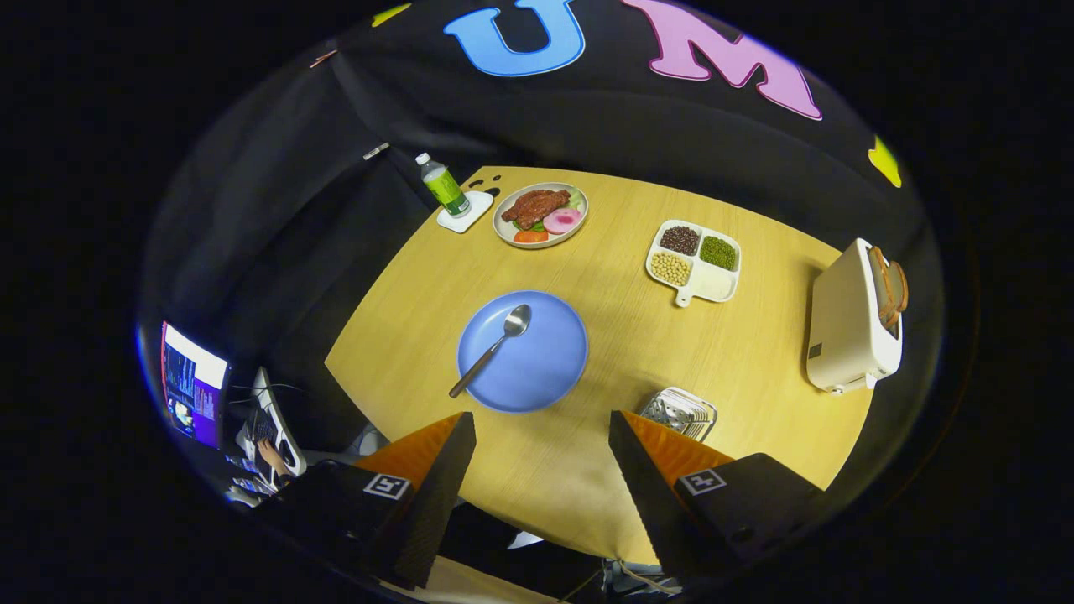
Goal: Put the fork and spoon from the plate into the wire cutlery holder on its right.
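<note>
Table (587,335) evenly lit from overhead, soft shadows. Booth around it dark. Strong fisheye bending at edges; centre sharp.

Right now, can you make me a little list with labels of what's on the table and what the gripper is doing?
gripper: open, holding nothing, above the table's near edge
blue plate: just ahead of the fingers
spoon: lying on the blue plate
fork: can't see one on the plate
wire cutlery holder: right of the plate, by the right finger
toaster: far right
table: light wood
</note>
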